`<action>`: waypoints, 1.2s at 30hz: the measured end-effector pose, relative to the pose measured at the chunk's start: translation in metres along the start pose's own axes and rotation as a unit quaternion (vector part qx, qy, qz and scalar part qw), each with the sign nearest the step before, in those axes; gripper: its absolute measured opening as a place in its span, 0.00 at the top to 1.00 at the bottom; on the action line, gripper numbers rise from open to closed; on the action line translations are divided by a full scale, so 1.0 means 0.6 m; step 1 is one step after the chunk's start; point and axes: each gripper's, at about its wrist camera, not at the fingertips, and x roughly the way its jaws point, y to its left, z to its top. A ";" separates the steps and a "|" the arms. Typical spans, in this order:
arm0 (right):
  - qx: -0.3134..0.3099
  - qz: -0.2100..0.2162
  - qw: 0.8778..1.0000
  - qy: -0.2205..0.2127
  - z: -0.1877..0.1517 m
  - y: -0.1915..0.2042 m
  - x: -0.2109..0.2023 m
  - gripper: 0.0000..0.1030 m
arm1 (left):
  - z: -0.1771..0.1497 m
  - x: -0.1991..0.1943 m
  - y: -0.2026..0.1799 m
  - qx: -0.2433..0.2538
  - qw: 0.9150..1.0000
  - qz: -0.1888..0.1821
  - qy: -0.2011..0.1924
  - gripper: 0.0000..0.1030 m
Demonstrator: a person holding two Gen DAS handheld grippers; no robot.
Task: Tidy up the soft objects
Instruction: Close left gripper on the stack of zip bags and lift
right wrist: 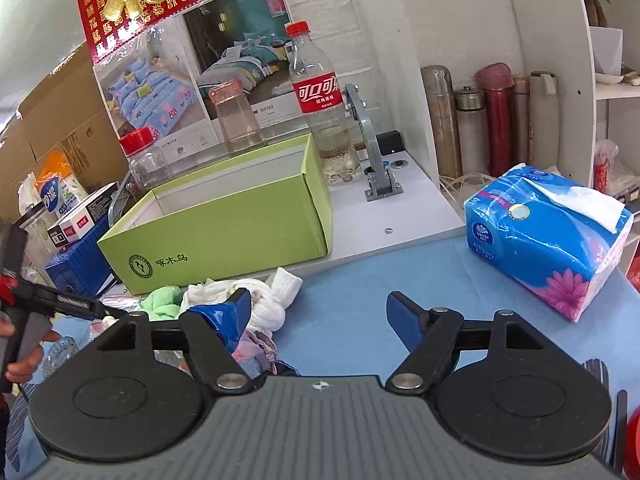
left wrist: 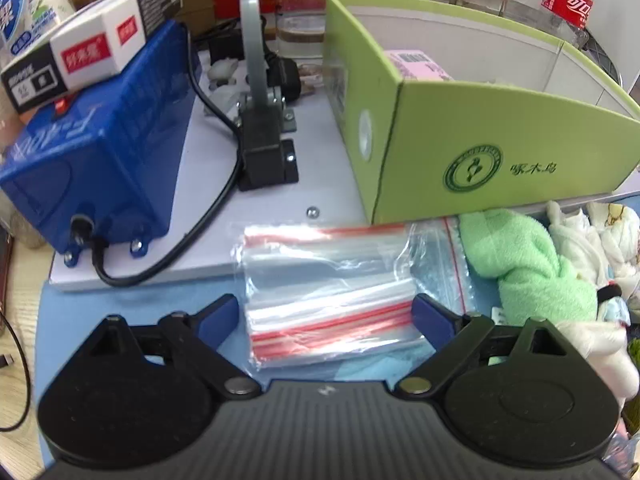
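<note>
A stack of clear zip bags with red seal strips lies on the blue cloth, between the fingers of my open left gripper. A green towel and white cloths lie to its right, below the open green box. In the right wrist view the pile of white socks, the green towel and pinkish cloth sits in front of the green box. My right gripper is open and empty, its left finger over the pile's edge.
A blue sealing machine with a black cable stands left on a white base, its grey lever arm upright. A blue tissue pack lies right. Bottles and jars stand behind the box; flasks at a shelf.
</note>
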 end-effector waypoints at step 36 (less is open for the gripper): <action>-0.014 0.051 0.999 0.011 0.001 -0.040 0.002 0.38 | -0.037 -0.021 0.029 -0.199 0.969 0.148 -0.007 0.09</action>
